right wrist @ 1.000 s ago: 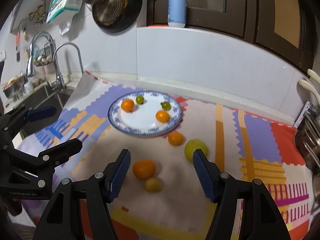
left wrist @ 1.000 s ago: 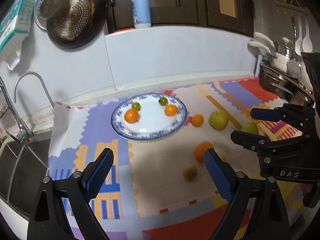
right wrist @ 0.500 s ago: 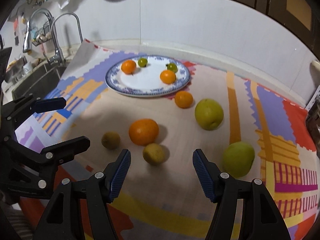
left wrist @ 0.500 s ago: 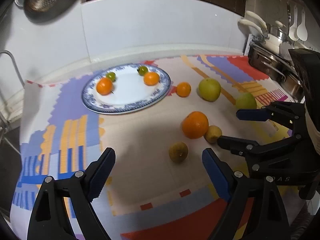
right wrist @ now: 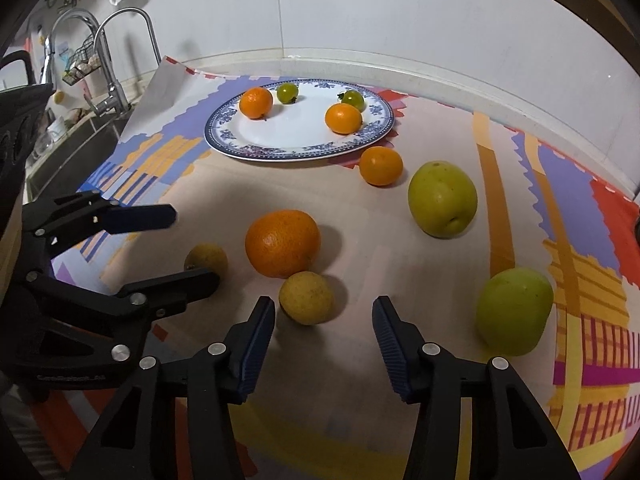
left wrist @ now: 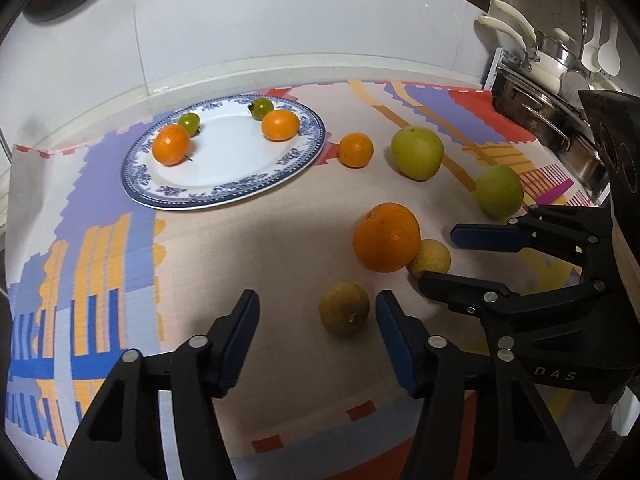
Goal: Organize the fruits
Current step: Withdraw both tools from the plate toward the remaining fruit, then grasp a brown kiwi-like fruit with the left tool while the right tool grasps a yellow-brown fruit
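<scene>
The left gripper (left wrist: 316,320) is closing, its pads either side of a brownish fruit (left wrist: 344,309) but not yet pressing it. The right gripper (right wrist: 324,320) is closing too, a yellow fruit (right wrist: 306,297) just ahead between its tips, untouched. Behind sits a big orange (right wrist: 282,242); the plate (right wrist: 256,150) lies upper centre.

White tiled wall (left wrist: 280,16), sink faucet (right wrist: 116,52) leftward.
</scene>
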